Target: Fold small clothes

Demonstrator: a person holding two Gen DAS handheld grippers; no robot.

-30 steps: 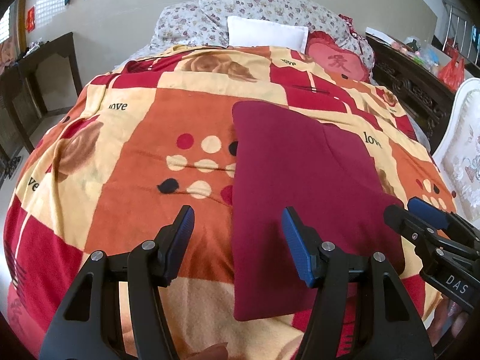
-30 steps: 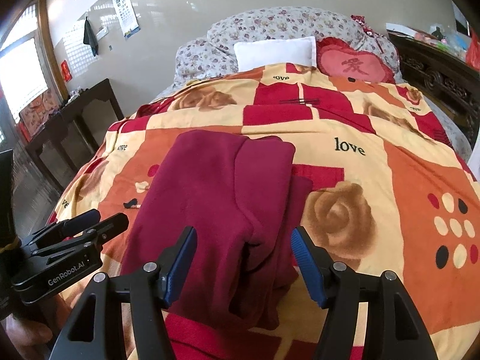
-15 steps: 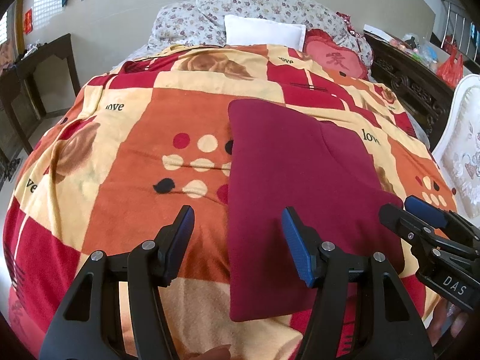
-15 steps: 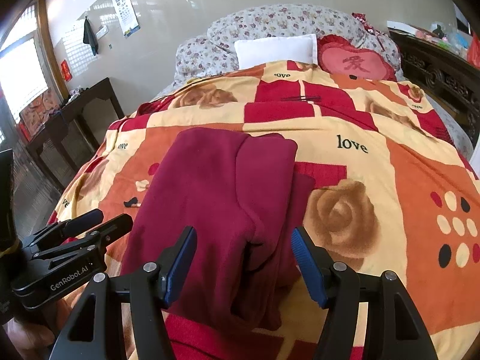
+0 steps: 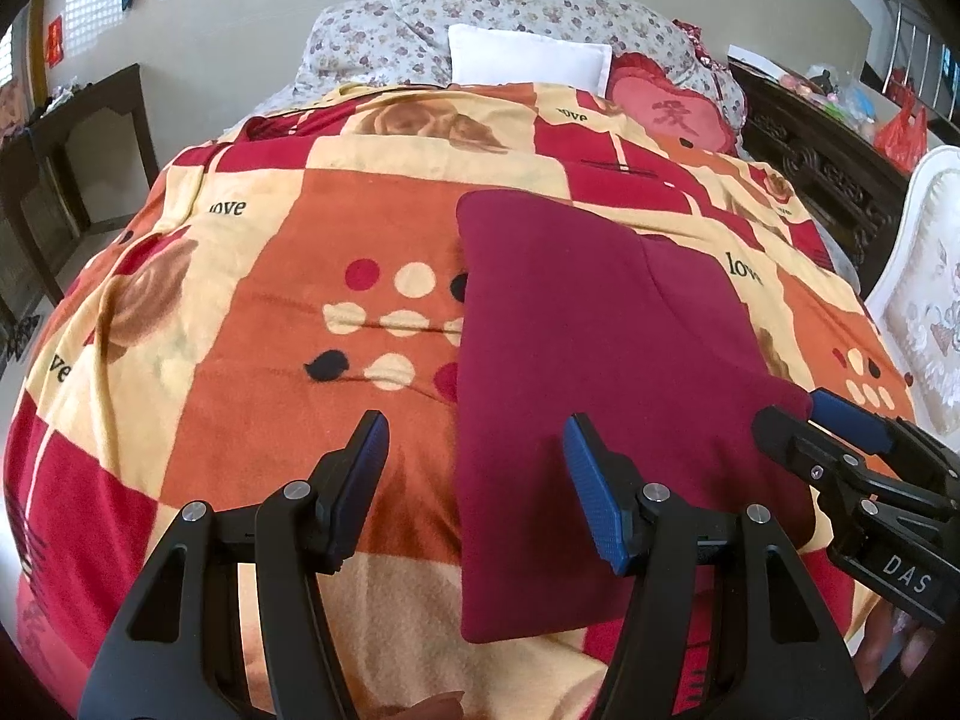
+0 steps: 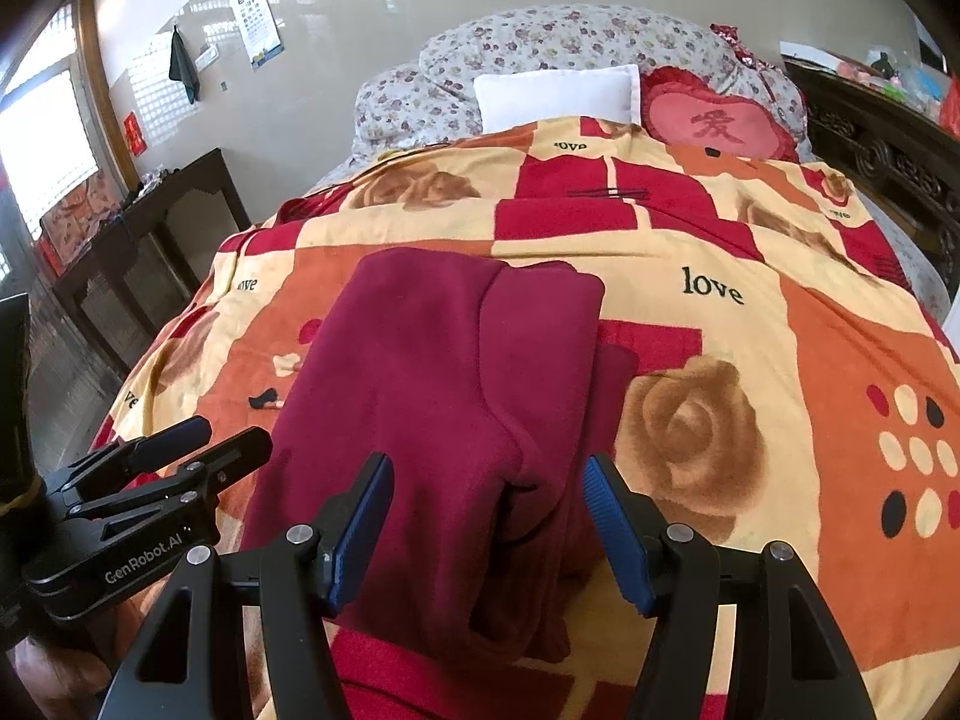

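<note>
Tongs [image 5: 474, 480] (both gaping) flank fleecy garment [image 5: 600, 372].

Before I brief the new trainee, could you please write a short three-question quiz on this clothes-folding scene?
1. True or false: the left gripper is shut on the maroon garment.
2. Where does the garment lie? A) on the patterned blanket B) on the white pillow C) on the dark side table
3. Fill in: the right gripper has its jaws ____.

Key: 1 false; 2 A; 3 open
</note>
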